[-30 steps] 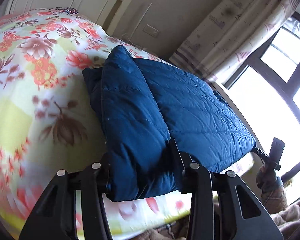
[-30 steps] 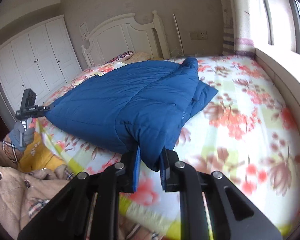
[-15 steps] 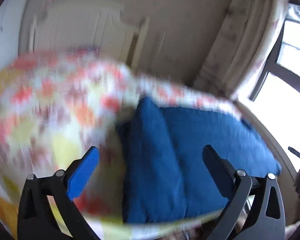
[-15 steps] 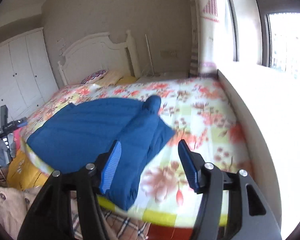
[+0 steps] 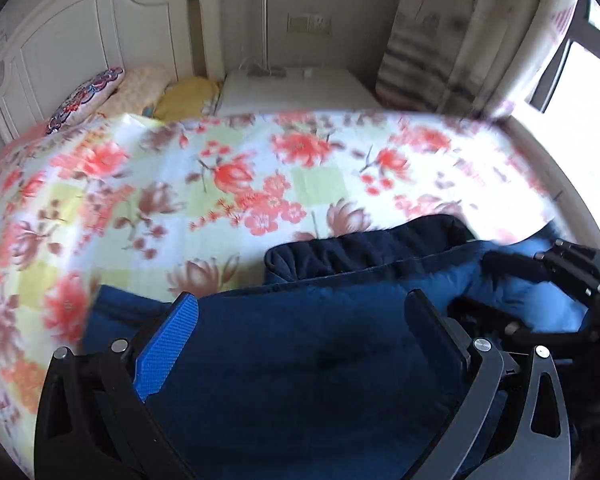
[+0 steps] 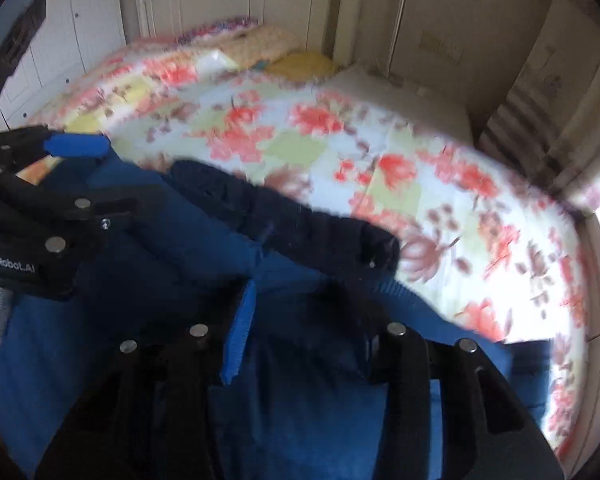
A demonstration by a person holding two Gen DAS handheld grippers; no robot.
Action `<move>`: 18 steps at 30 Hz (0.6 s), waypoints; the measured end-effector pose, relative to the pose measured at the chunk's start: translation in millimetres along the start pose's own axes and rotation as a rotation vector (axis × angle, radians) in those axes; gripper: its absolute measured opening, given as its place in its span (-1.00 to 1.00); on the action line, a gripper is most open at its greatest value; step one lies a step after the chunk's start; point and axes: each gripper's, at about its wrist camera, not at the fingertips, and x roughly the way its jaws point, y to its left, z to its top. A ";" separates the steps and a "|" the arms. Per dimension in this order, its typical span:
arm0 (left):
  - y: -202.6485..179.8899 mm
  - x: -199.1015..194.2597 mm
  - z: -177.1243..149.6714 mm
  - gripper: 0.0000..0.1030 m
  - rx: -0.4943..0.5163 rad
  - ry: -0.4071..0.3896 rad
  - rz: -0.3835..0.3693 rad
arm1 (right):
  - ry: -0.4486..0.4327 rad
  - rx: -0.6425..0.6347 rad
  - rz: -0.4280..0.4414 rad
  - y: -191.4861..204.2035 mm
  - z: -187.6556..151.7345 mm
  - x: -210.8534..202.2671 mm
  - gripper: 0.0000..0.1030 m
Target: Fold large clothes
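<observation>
A folded dark blue quilted jacket (image 5: 320,360) lies on the flowered bed sheet (image 5: 220,184), its darker collar (image 5: 360,248) toward the headboard. My left gripper (image 5: 300,300) hangs wide open just above the jacket, nothing pinched between its fingers. In the right wrist view it (image 6: 112,172) sits at the jacket's left side. My right gripper (image 6: 312,312) is over the jacket (image 6: 180,260) below the collar (image 6: 300,220). Its jaws are closing with blue fabric lying between them, and the pads do not visibly press. From the left wrist view the right gripper (image 5: 488,284) is at the far right.
Pillows (image 5: 140,88) lie against the white headboard (image 5: 80,40). A white bedside cabinet (image 5: 296,88) and a striped curtain (image 5: 460,40) stand past the bed's far corner. A bright window (image 5: 588,60) is on the right. White wardrobe doors (image 6: 80,40) stand behind.
Both grippers let go of the jacket's near edge and opened. They moved in over the jacket near the collar and closer together, and both views swung toward the headboard.
</observation>
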 end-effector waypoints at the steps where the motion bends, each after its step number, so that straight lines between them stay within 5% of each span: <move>1: -2.9 23.4 -6.2 0.91 0.013 0.044 0.016 | -0.035 0.021 0.035 -4.9 -1.8 4.6 -0.15; 8: 9.6 37.4 -11.1 0.91 -0.028 0.018 -0.040 | -0.069 0.059 0.070 -15.2 -5.5 9.8 -0.17; 15: 7.5 33.8 -15.0 0.91 -0.025 -0.008 -0.034 | -0.046 0.038 -0.006 -14.8 -1.9 -24.6 -0.16; 18: 8.0 32.9 -15.9 0.91 -0.030 -0.013 -0.037 | -0.155 0.088 -0.079 -38.0 -12.8 -58.9 0.10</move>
